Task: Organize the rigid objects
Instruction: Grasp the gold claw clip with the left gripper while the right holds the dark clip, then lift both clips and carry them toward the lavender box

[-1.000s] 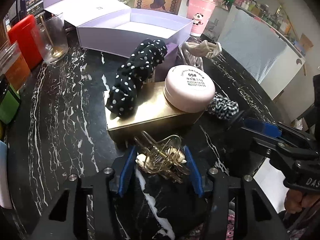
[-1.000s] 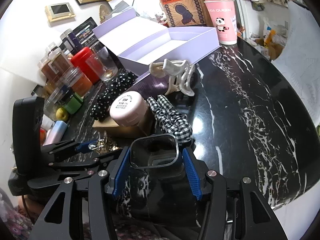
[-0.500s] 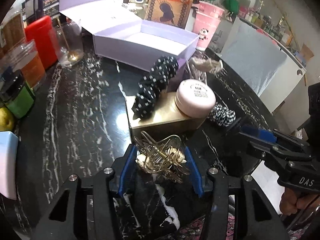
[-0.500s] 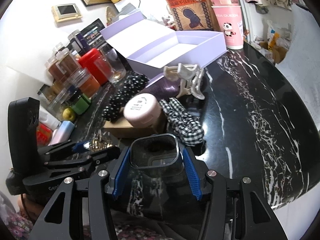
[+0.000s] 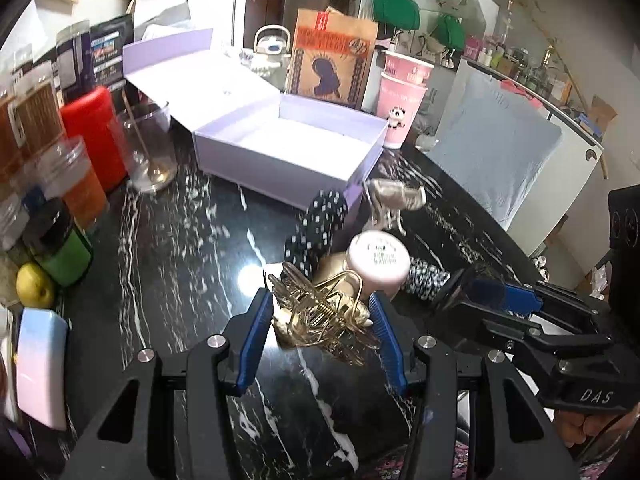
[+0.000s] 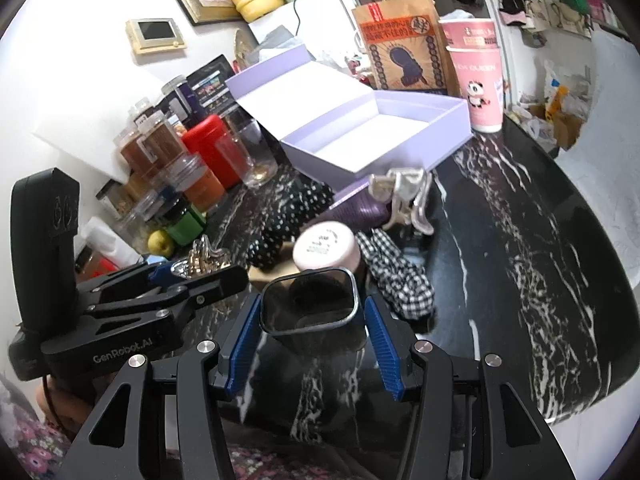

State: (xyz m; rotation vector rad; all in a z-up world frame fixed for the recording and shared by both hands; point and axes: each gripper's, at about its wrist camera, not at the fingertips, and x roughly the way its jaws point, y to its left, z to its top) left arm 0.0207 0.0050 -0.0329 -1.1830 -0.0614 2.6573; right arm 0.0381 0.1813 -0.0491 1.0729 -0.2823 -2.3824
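Got my left gripper clamped on the gold claw clip, both blue pads pressing its sides, clip held off the black marble table. Right gripper is squeezed around a dark square-ish container, also lifted. Landmark is the open lavender box: it's empty inside, lid flipped back behind it. Just in front of the box sit the polka-dot scrunchie, pink round jar and cream claw clip. Left of the box the tabletop is bare up to the jars along the edge.
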